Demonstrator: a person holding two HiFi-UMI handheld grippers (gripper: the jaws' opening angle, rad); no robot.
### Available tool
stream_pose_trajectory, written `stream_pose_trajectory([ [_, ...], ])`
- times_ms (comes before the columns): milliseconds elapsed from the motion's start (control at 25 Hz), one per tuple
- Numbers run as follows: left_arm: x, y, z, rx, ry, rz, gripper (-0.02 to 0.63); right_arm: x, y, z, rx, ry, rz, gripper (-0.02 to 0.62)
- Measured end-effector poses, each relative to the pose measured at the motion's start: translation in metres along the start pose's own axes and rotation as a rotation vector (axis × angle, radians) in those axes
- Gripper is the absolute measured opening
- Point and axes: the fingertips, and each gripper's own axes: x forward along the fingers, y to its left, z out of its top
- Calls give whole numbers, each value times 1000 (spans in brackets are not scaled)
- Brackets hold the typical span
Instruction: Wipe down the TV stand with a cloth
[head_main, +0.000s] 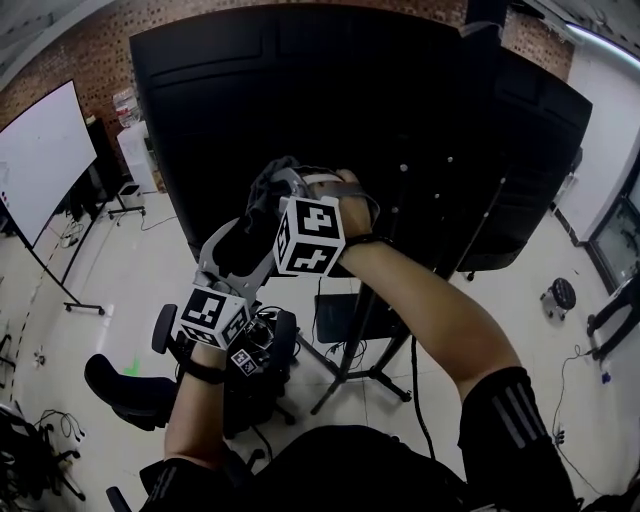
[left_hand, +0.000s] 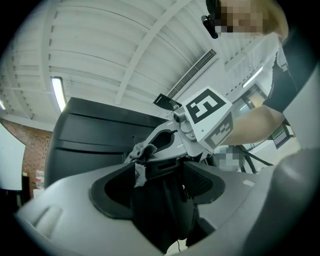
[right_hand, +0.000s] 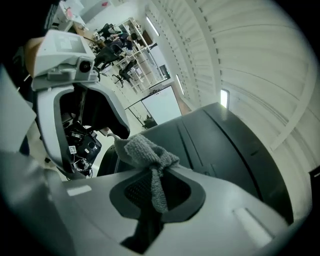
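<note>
The black back of a large TV (head_main: 420, 110) fills the upper part of the head view. Below it the dark TV stand (head_main: 350, 365) runs down to feet spread on the pale floor (head_main: 120, 290). A whiteboard (head_main: 35, 160) on a wheeled frame stands at the far left, and a black office chair (head_main: 125, 390) sits low on the left.

Both arms are raised in front of the TV's back. The right claw (right_hand: 159, 167) is uppermost, its marker cube (head_main: 310, 235) facing the head camera. Its jaws are pinched together on a grey knitted cloth (right_hand: 145, 152). The cloth bunches into a wad just past the tips, and one thin strip hangs down over the black pads.

The left claw (left_hand: 160, 167) sits lower and to the left, angled up toward the right one. Its jaws stand moderately apart with nothing gripped (only dark shows in the gap). From the left gripper view, the cloth is just beyond this claw's tips, dangling from the right claw with its loose strip falling in front of the left pad. Whether the cloth touches the left claw cannot be told. The cloth is close to the TV's back panel and well above the stand's feet.
</note>
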Motion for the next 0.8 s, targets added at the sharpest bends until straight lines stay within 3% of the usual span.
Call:
stream_pose_trajectory([
  [280, 1, -3, -11, 3, 27, -13, 325, 19, 7, -26, -80, 120, -19, 32],
  [800, 36, -43, -11, -14, 14, -114, 325, -19, 5, -94, -171, 362, -26, 31],
])
